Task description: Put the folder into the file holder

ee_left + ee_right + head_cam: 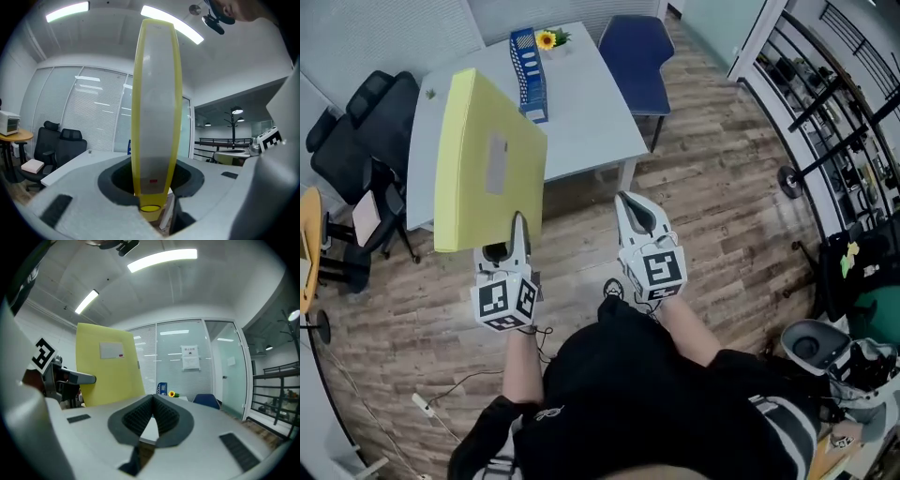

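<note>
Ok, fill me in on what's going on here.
A person stands on the floor short of a white table, with a gripper in each hand. The left gripper is clamped on the lower edge of a yellow folder and holds it upright in the air. The right gripper is shut with nothing in it. A blue file holder stands at the table's far end, next to a sunflower. The folder is not yet in the holder.

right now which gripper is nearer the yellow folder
Left. The left gripper grips the yellow folder by its bottom edge; the right gripper is shut, empty, off to the folder's right without touching it.
</note>
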